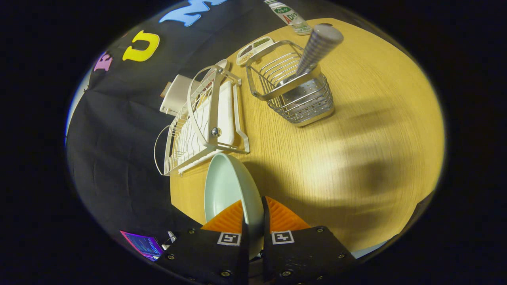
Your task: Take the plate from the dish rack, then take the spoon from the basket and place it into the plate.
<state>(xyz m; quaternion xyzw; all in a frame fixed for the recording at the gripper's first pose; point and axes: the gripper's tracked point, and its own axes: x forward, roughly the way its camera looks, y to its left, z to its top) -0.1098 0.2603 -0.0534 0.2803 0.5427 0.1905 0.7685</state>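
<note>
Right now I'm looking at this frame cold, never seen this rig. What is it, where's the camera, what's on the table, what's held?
No robot arm here: a person carries a handheld two-finger gripper, and a fisheye camera riding on it looks forward along the fingers.

The fingers are closed on the rim of a pale green plate, held on edge between them, clear of the rack.

Beyond it, on the wooden table, lies a white dish rack. To its side stands a wire basket with the spoon upright in it, handle up. Farther back are a small divided tray and a bottle.

So the plate is out; the spoon is not yet picked.
</note>
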